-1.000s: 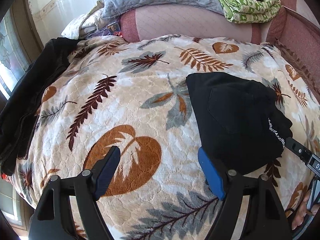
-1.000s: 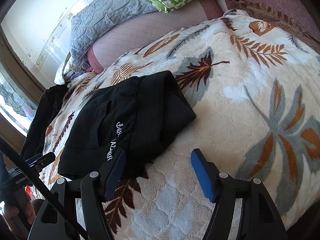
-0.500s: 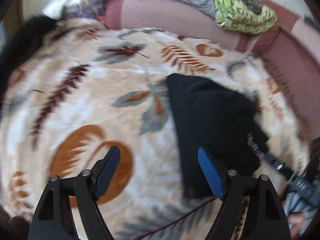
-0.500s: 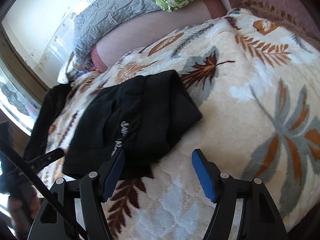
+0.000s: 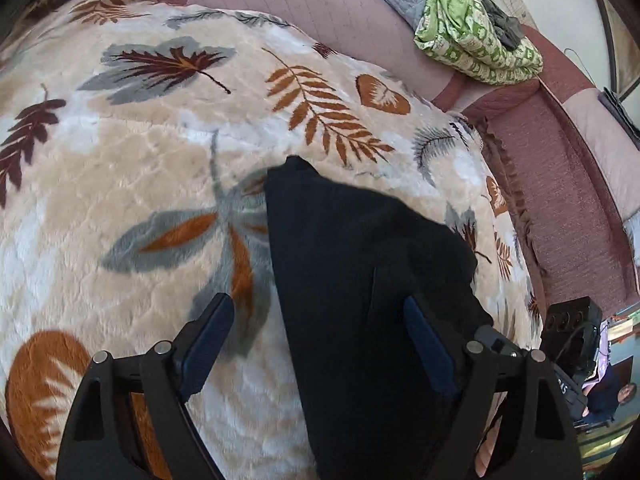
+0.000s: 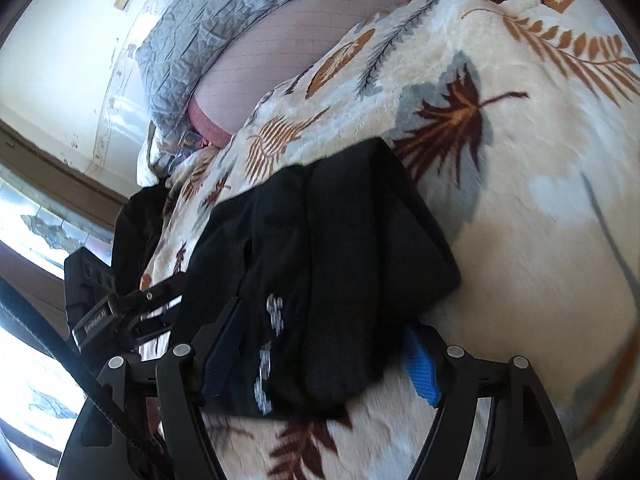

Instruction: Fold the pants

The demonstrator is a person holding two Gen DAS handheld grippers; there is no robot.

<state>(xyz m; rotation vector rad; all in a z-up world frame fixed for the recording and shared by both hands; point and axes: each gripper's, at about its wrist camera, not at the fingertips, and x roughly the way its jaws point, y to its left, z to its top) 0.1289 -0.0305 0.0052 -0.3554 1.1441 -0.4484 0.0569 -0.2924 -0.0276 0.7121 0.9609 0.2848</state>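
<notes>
The black pants (image 5: 360,280) lie folded into a compact block on the leaf-patterned blanket (image 5: 140,160). My left gripper (image 5: 316,344) is open, its right finger over the near left part of the pants, its left finger over the blanket. In the right wrist view the pants (image 6: 340,248) show white lettering near their front edge. My right gripper (image 6: 320,356) is open and straddles the front edge of the pants, both blue pads beside the cloth. The left gripper's body (image 6: 100,312) shows at the left of that view.
A pink sofa back (image 5: 320,4) runs behind the blanket, with a grey quilt (image 6: 208,28) and a folded green patterned cloth (image 5: 476,40) on it. A black jacket (image 6: 136,224) lies at the blanket's far left edge by a window.
Both grippers have moved in toward the pants. The left one swung right so the pants sit between its fingers. The right one came forward over the front edge. Both stay open.
</notes>
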